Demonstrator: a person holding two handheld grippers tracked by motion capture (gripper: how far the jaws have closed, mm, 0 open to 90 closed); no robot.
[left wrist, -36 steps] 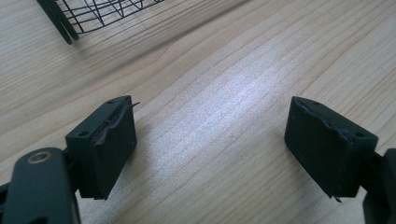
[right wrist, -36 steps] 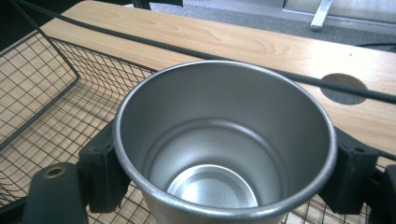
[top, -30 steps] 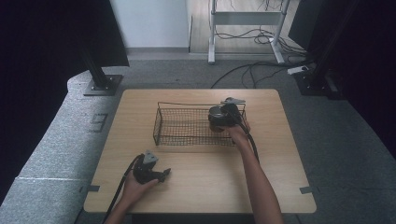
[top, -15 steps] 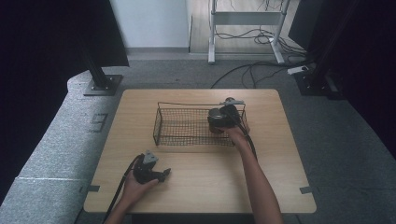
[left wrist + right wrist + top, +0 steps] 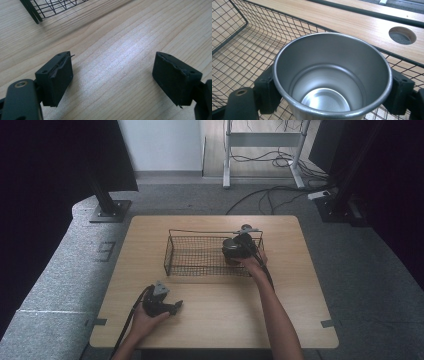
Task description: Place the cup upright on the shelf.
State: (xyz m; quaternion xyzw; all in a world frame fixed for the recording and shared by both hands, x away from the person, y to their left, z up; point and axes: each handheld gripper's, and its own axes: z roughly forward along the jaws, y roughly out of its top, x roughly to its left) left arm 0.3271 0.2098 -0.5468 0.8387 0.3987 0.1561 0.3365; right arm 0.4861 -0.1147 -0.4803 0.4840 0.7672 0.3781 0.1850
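A black wire basket [image 5: 197,256] stands mid-table. A steel cup [image 5: 332,80] with its mouth open toward the camera sits between the jaws of my right gripper [image 5: 234,249], which is shut on its sides. The cup is held inside the basket's right end, above the mesh floor [image 5: 242,50]; I cannot tell whether it touches the floor. My left gripper [image 5: 113,67] rests near the table's front left [image 5: 162,304]. It is open, with bare wood between its jaws. A corner of the basket [image 5: 47,7] shows beyond it.
The wooden table [image 5: 300,285] has a round cable hole [image 5: 402,35] behind the basket. Black stands and cables [image 5: 270,195] lie on the grey floor beyond the far edge.
My right gripper has eased slightly left and lower in the basket with the cup. The left gripper has stayed put.
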